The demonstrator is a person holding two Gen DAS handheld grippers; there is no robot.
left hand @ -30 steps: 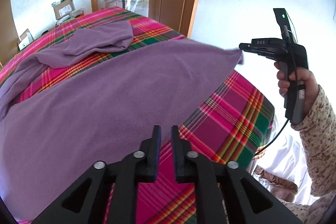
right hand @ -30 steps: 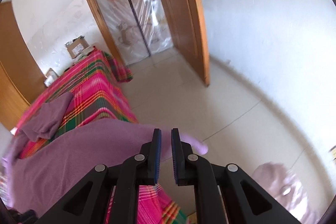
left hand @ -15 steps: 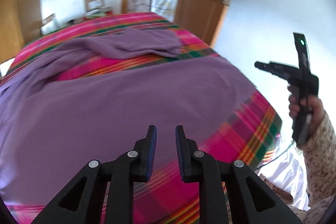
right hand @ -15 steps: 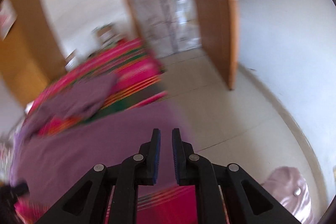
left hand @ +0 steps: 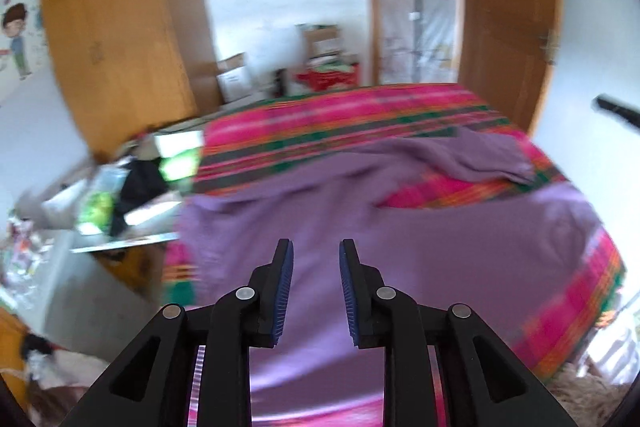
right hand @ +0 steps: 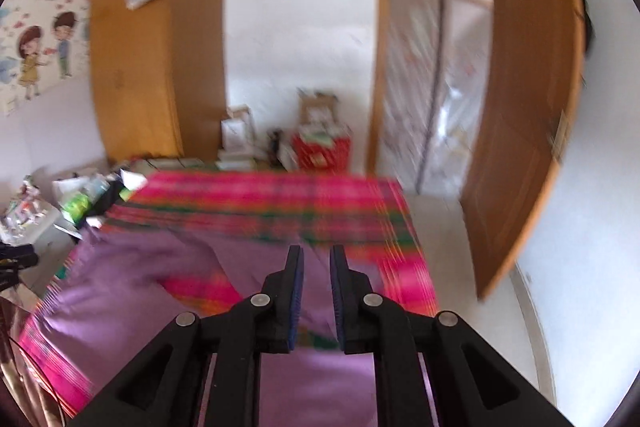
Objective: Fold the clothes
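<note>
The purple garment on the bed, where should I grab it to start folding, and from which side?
Probably take the purple garment by its sleeve, which lies bunched across the plaid bedspread at the far right. It forms a raised ridge apart from the flat body, so fingers can pinch it. Come from above on the right side with the right gripper, which is open and over that area.

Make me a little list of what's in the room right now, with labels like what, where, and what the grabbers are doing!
garment: purple garment, spread flat on the bed
sleeve: one sleeve folded across the plaid
bed cover: pink and green plaid bedspread
left gripper: jaws open, holding nothing, above the garment
right gripper: jaws open, holding nothing
behind the bed: wooden wardrobe, cardboard boxes, open wooden door
picture quality: blurry
</note>
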